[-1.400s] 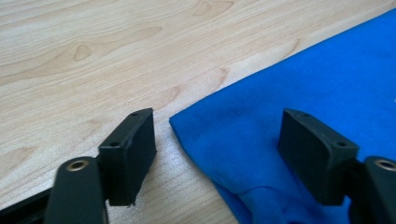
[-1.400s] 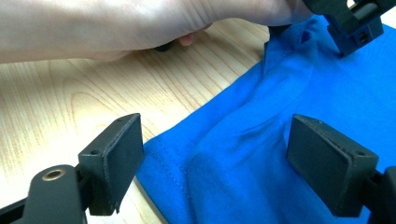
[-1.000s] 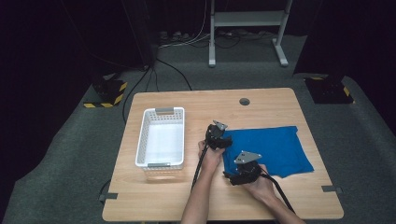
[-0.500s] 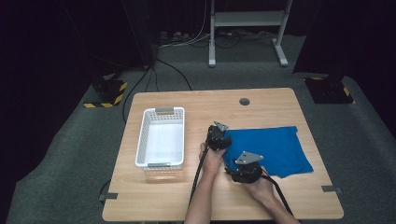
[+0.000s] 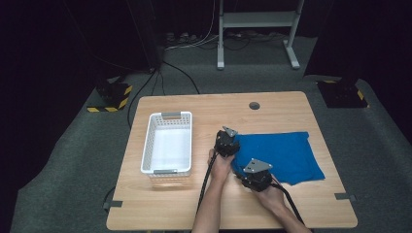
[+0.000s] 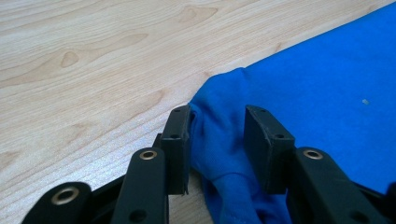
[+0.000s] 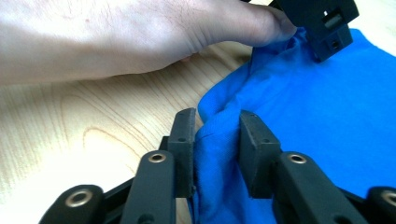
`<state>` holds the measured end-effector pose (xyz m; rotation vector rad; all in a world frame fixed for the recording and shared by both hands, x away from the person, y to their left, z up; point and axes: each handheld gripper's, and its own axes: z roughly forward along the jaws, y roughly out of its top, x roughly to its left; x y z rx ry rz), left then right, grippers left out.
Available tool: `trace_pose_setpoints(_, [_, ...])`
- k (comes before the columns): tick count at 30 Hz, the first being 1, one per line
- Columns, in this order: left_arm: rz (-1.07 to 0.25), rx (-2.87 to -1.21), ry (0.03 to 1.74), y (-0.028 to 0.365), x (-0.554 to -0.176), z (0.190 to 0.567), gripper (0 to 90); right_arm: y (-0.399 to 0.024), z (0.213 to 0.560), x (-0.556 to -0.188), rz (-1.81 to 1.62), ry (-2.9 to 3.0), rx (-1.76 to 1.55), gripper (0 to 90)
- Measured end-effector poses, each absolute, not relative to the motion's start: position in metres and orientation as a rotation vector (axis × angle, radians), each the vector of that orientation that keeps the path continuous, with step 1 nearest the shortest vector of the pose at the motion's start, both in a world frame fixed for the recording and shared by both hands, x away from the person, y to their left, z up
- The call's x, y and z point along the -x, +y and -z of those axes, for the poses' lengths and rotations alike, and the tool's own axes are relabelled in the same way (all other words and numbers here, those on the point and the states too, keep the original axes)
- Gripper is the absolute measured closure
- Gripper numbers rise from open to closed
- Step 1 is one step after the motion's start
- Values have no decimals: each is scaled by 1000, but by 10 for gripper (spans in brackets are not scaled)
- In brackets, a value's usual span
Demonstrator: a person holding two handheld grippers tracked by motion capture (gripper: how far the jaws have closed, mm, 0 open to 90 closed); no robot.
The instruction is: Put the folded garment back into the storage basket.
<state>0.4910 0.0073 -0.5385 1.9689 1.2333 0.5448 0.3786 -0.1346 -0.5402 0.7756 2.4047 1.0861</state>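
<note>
You have the blue cloth (image 5: 282,154) lying flat on the right half of the bench (image 5: 204,204), and both grippers sit at its left edge because that edge is the handle for whatever fold or lift follows. Your left gripper (image 5: 227,144) takes the far-left corner; in the left gripper view (image 6: 217,140) its jaws have just been closing, and a bunched ridge of fabric stands between them, touching both pads, so the grip looks taken though the jaws remain partly apart around the wad. Your right gripper (image 5: 254,175) works the near-left corner; in the right gripper view (image 7: 215,140) its jaws have likewise just been closing and now squeeze a raised pleat of cloth. Holding two corners of the same edge keeps that edge straight when it rises, which I judge is the point. The white basket (image 5: 167,143) waits empty just left of your hands, near enough to receive the cloth later.
</note>
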Motion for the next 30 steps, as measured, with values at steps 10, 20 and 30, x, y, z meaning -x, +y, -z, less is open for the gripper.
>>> trace_pose_setpoints(10, [-538, -1976, 1217, 7, -491, 538, 658, -133, 541, -377, -1048, 2381, -755, 767])
trace_pose_setpoints(20, [-509, -1968, 1211, 7, -491, 538, 737, -134, 541, -378, -1050, 2384, -768, 795])
trace_pose_setpoints(30, [-420, -1903, 1227, 9, -492, 537, 800, -134, 539, -378, -1049, 2378, -760, 810])
